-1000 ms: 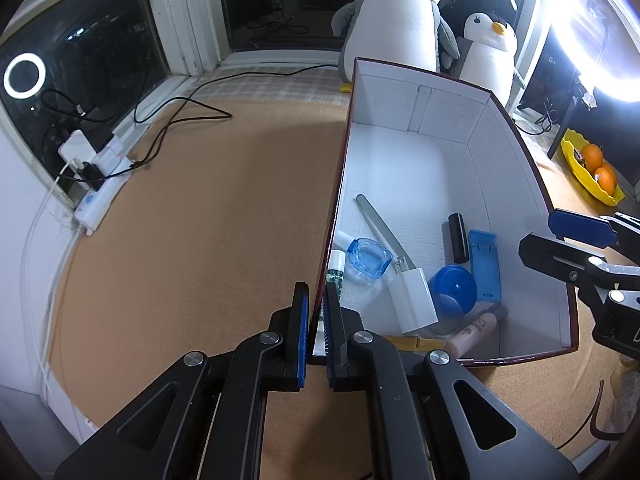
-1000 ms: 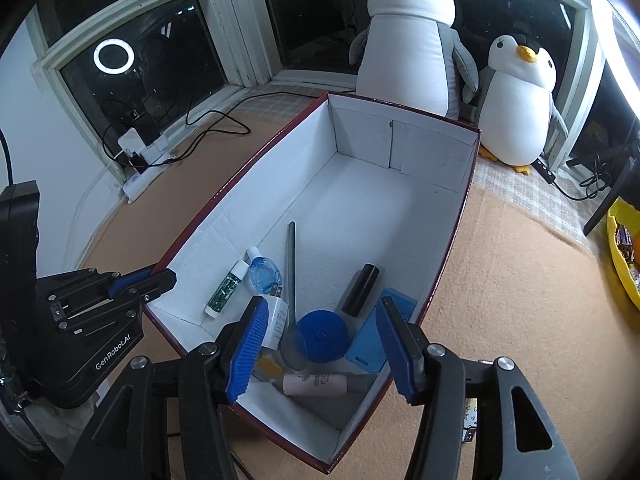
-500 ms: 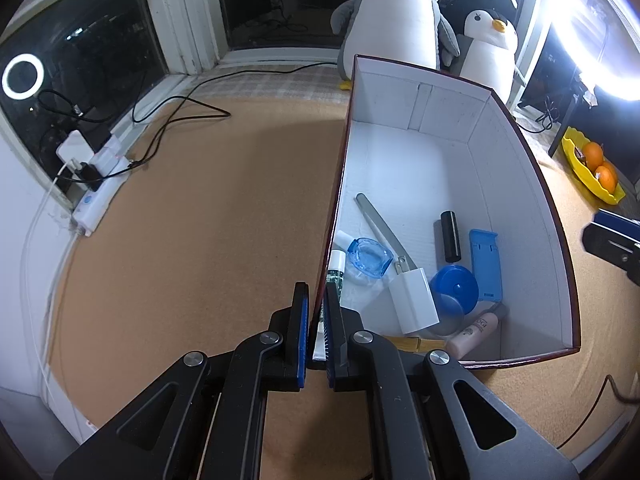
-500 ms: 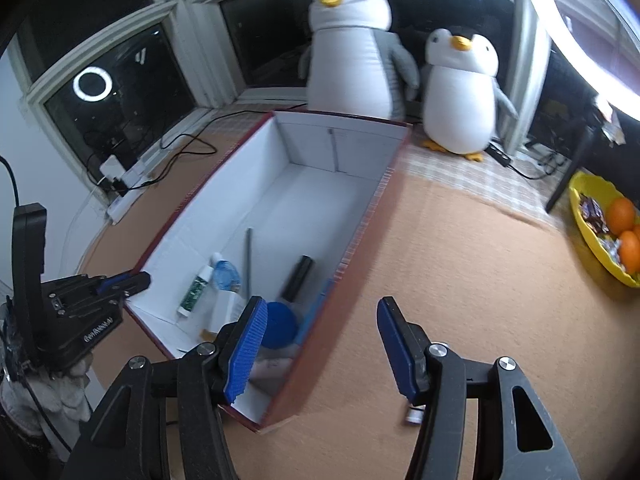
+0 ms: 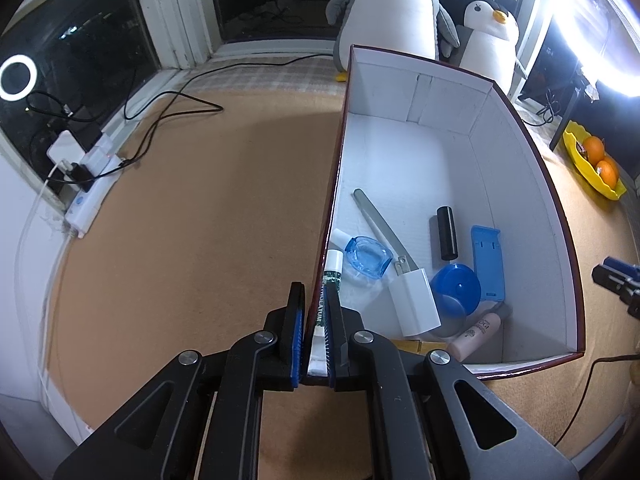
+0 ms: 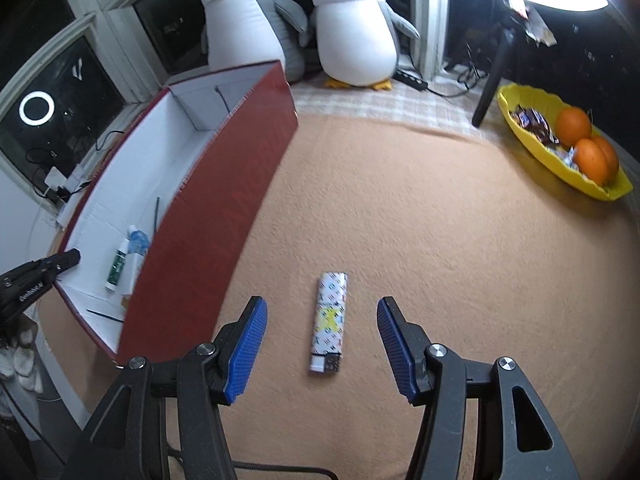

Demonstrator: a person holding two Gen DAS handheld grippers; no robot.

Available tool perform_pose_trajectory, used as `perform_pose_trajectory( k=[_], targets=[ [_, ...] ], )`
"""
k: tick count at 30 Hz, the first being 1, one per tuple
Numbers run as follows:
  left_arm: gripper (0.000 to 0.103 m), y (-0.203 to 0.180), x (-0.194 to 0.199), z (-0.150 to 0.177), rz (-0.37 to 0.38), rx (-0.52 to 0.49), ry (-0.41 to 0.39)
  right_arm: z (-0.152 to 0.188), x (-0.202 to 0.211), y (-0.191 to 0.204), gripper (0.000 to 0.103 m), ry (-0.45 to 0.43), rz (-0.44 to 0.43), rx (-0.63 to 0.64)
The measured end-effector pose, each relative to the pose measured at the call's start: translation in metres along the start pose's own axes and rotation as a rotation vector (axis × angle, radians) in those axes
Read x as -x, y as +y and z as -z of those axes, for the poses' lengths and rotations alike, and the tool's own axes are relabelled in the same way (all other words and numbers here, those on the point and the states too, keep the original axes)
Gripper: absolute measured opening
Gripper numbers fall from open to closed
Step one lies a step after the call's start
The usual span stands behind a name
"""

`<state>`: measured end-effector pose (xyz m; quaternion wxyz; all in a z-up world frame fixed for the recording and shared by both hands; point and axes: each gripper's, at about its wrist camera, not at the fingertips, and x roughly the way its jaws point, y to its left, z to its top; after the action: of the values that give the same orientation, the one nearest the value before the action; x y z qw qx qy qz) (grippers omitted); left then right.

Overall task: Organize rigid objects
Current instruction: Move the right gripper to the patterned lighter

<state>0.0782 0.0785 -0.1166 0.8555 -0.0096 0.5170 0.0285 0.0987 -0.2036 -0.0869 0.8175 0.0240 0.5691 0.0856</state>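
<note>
A long box (image 5: 520, 184), dark red outside and white inside, lies on the tan carpet. In it are a blue lid (image 5: 456, 286), a white charger (image 5: 414, 304), a black cylinder (image 5: 446, 232), a blue stand (image 5: 487, 264), a metal file (image 5: 380, 224) and a cream bottle (image 5: 476, 330). My left gripper (image 5: 314, 296) is shut on the box's left wall near the front corner. Right of the box (image 6: 224, 200), a patterned lighter (image 6: 330, 316) lies flat on the carpet. My right gripper (image 6: 320, 306) hangs open above it, one finger to each side, not touching.
Two plush penguins (image 6: 352, 28) stand behind the box. A yellow bowl (image 6: 532, 148) with oranges sits at the far right beside a black lamp stand (image 6: 492, 80). A power strip (image 5: 86, 204) with cables lies by the window on the left.
My right gripper has swung to the right, from over the box's contents to over the carpet, and the lighter has come into view between its fingers. The left gripper has kept its hold.
</note>
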Motion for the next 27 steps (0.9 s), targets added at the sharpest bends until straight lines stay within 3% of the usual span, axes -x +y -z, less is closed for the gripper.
perform_pose_trajectory(
  k=[13, 27],
  targets=[
    [0.008, 0.000, -0.008, -0.003, 0.005, -0.008, 0.017, 0.015, -0.037, -0.004, 0.053, 0.073, 0.028, -0.030],
    [0.011, -0.002, -0.013, -0.004, 0.008, -0.015, 0.029, 0.009, -0.065, 0.007, 0.041, 0.126, 0.069, 0.001]
  ],
)
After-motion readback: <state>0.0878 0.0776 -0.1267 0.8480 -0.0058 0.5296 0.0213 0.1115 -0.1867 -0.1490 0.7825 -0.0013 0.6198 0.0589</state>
